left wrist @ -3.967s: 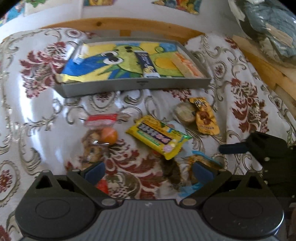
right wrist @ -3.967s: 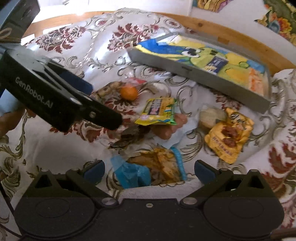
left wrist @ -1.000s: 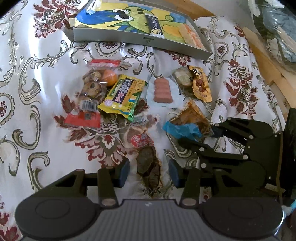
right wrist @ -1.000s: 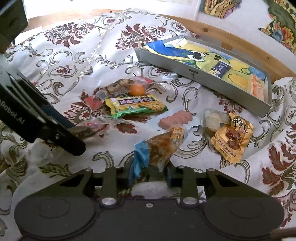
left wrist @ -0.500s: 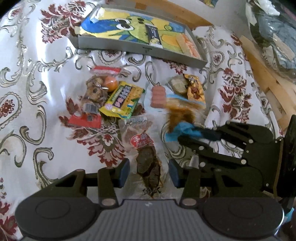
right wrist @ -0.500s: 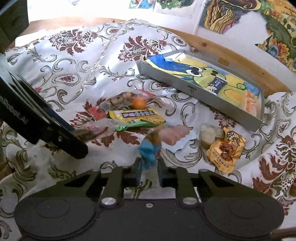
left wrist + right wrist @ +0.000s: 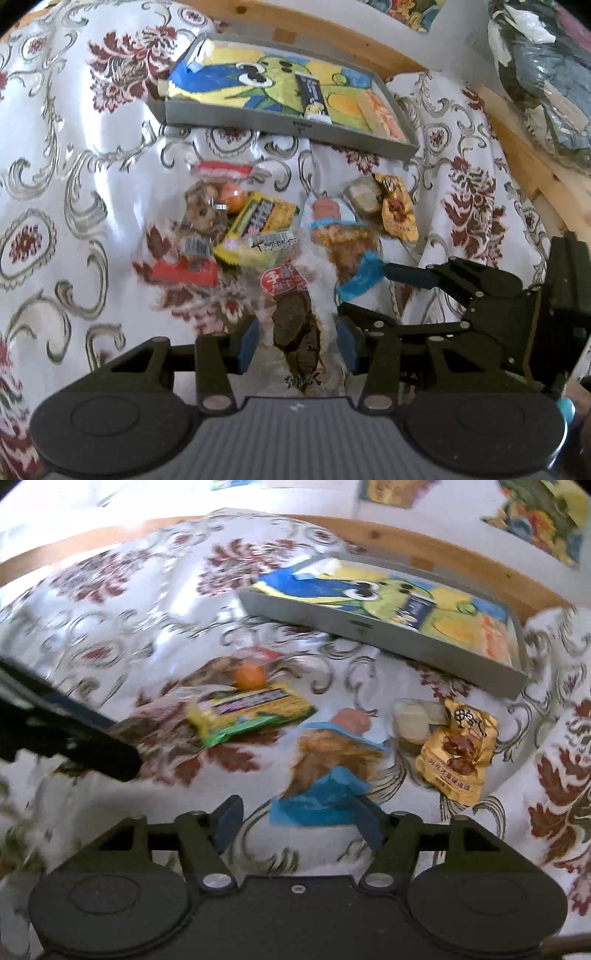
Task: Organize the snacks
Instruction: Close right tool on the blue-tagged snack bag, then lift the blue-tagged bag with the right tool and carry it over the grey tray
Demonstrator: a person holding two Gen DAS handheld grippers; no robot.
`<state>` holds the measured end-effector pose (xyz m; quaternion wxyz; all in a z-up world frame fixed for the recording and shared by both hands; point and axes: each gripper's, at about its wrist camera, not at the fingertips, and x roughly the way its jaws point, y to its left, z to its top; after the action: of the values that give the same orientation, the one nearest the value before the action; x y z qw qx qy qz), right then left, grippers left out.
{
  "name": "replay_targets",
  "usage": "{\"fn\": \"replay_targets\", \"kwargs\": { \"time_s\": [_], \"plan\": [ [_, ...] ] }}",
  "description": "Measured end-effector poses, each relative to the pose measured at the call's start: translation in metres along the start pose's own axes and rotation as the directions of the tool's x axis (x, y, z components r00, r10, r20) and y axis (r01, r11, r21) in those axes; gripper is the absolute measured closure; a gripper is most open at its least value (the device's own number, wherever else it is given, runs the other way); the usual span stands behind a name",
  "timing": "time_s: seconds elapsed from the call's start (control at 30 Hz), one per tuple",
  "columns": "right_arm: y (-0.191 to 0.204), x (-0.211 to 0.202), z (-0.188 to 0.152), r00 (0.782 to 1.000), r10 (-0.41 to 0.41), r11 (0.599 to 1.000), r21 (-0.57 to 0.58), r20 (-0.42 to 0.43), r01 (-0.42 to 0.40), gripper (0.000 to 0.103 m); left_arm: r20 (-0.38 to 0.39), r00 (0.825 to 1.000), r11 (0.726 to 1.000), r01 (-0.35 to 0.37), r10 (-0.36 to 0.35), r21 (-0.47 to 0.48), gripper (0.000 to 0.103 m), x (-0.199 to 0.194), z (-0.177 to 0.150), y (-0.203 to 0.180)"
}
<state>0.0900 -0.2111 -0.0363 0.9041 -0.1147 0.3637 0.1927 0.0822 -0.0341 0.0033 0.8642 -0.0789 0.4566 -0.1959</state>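
Left gripper [image 7: 295, 341] clamps dark snack packet [image 7: 297, 332]

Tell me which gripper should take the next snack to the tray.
Left, probably. The left gripper already clamps the dark packet, with the tray straight ahead. The right gripper stands open, the blue-ended packet loose beside one finger.

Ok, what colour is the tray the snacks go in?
Grey tray, with a yellow, blue and green cartoon lining; clearest from the left wrist.
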Motion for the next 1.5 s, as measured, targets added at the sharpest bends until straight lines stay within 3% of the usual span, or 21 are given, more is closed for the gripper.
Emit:
{"fn": "replay_targets", "kwargs": {
  "time_s": [0.17, 0.37, 0.63, 0.73, 0.77, 0.97, 1.07, 1.2, 1.27, 1.5],
  "plan": [
    [-0.009, 0.026, 0.007, 0.998, -0.063, 0.997, 0.038, 0.013, 0.062, 0.027, 0.028, 1.0, 1.0, -0.009, 0.009, 0.002, 0.053, 0.007, 0.016, 0.005],
    [-0.007, 0.042, 0.012, 0.991, -0.114, 0.993, 0.006, 0.073, 0.114, 0.028, 0.048, 0.999, 1.0, -0.024, 0.023, 0.009, 0.053, 0.015, 0.034, 0.01],
    [-0.016, 0.057, 0.022, 0.991, -0.084, 0.996, 0.001, 0.108, 0.085, 0.029, 0.06, 0.997, 0.999, -0.04, 0.04, 0.009, 0.053, 0.025, 0.053, 0.016],
    [-0.026, 0.057, 0.025, 0.989, -0.062, 0.997, 0.043, 0.132, 0.057, 0.043, 0.062, 0.997, 0.999, -0.048, 0.047, 0.017, 0.053, 0.031, 0.061, 0.018],
    [-0.028, 0.056, 0.026, 0.989, -0.049, 0.998, 0.056, 0.14, 0.042, 0.054, 0.063, 0.997, 0.999, -0.049, 0.048, 0.016, 0.053, 0.033, 0.063, 0.019],
    [-0.024, 0.053, 0.023, 0.982, -0.037, 0.999, 0.037, 0.187, 0.03, 0.064, 0.077, 0.996, 0.999, -0.043, 0.043, 0.008, 0.053, 0.046, 0.079, 0.023],
    [-0.026, 0.05, 0.023, 0.975, -0.056, 0.998, 0.054, 0.216, 0.045, 0.096, 0.084, 0.996, 0.999, -0.037, 0.036, 0.007, 0.053, 0.051, 0.085, 0.026],
    [-0.032, 0.052, 0.024, 0.974, -0.044, 0.996, 0.085, 0.22, 0.026, 0.092, 0.083, 0.996, 0.999, -0.032, 0.031, 0.007, 0.053, 0.06, 0.091, 0.03],
    [-0.03, 0.053, 0.025, 0.975, -0.036, 0.997, 0.071, 0.219, 0.021, 0.071, 0.078, 0.997, 1.0, -0.029, 0.029, 0.003, 0.053, 0.064, 0.093, 0.032],
    [-0.016, 0.066, 0.035, 0.977, -0.034, 0.998, -0.046, 0.213, 0.045, 0.047, 0.089, 0.996, 1.0, -0.025, 0.024, 0.009, 0.053, 0.071, 0.097, 0.04]
  ]
}}
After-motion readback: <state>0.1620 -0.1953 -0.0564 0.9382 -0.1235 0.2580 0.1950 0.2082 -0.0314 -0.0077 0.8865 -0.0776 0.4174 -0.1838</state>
